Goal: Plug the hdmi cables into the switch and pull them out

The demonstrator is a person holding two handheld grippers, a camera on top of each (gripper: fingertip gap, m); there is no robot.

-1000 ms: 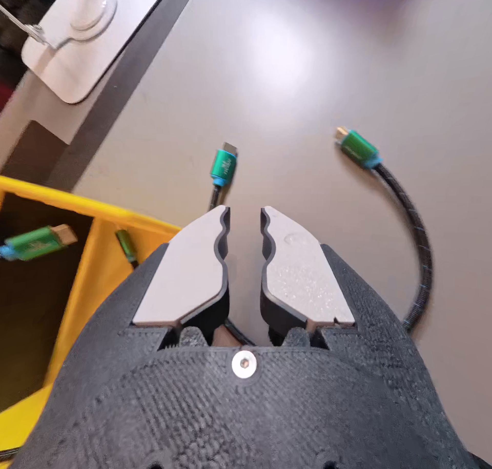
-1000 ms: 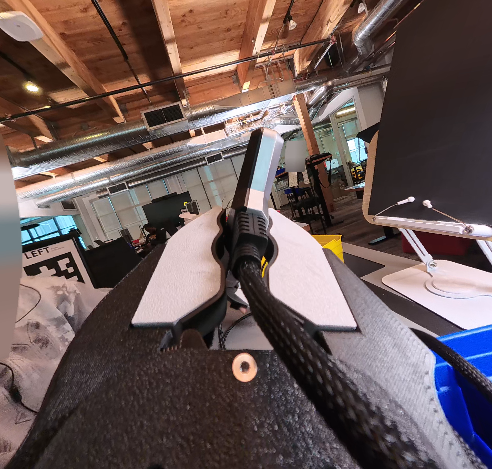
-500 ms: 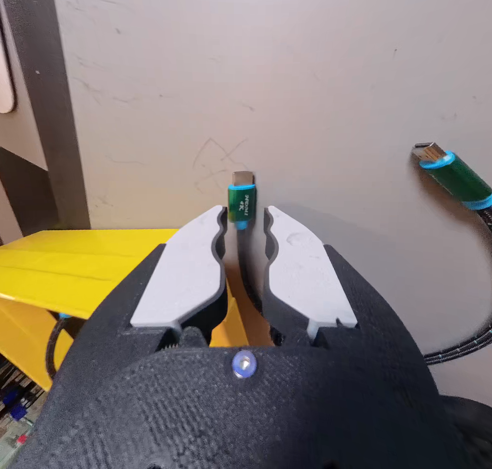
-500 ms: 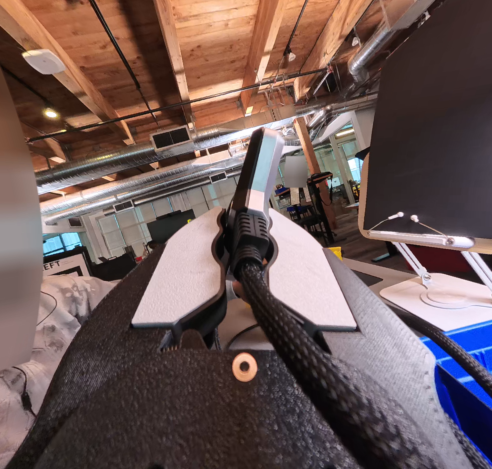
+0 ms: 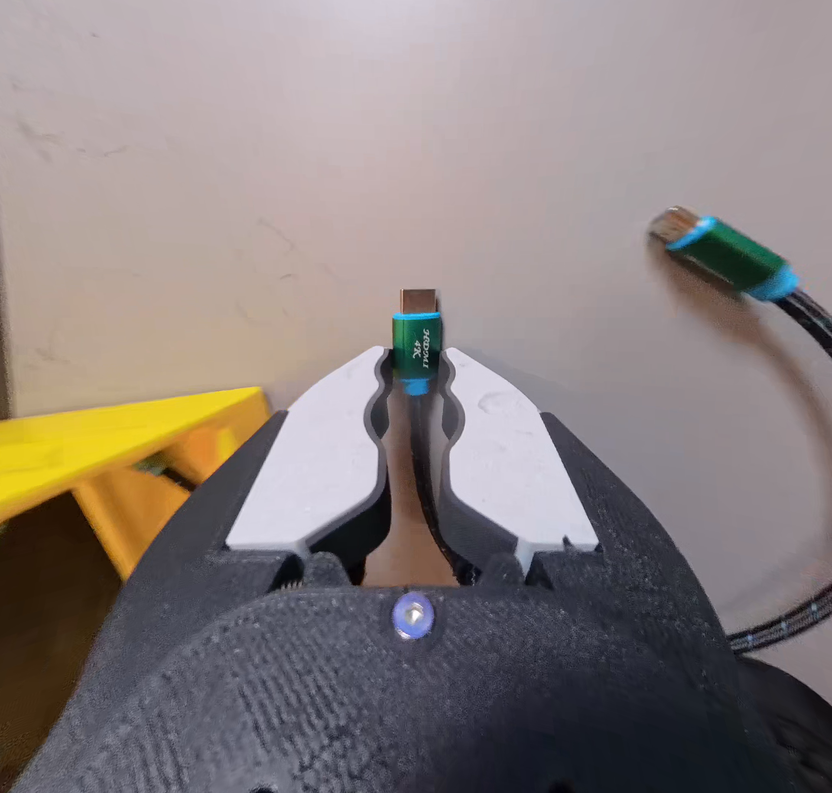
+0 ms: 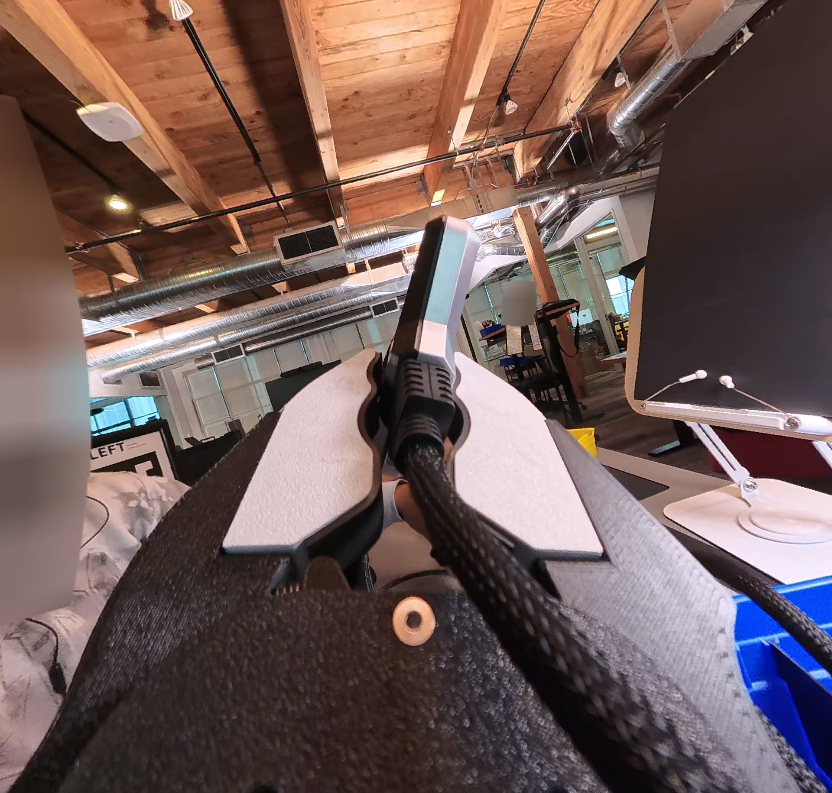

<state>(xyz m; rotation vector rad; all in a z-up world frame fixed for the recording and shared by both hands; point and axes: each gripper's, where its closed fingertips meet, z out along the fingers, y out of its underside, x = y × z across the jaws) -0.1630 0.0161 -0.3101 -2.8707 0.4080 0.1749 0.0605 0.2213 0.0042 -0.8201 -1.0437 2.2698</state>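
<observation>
In the left wrist view a green HDMI plug (image 5: 416, 344) with blue collars and a gold tip lies on the grey table (image 5: 405, 119), pointing away. My left gripper (image 5: 416, 357) is narrowly open, and its tips flank the plug's rear half closely. The plug's black cable runs back between the fingers. A second green HDMI plug (image 5: 729, 254) on a braided cable lies to the right. My right gripper (image 6: 416, 366) is shut on the ribbed black collar of the silver and black switch (image 6: 443, 285). It holds the switch pointing up in the air, and a thick braided cable (image 6: 495, 546) trails back over the gripper.
A yellow bin (image 5: 112, 429) stands close on the left of my left gripper. In the right wrist view a dark monitor (image 6: 743, 231) on a white stand (image 6: 765, 528) is at the right, and a blue bin (image 6: 774, 663) is at the lower right.
My left gripper has swung from above the yellow bin and moved forward until its tips flank the green plug. My right gripper still holds the switch up, tilted slightly higher.
</observation>
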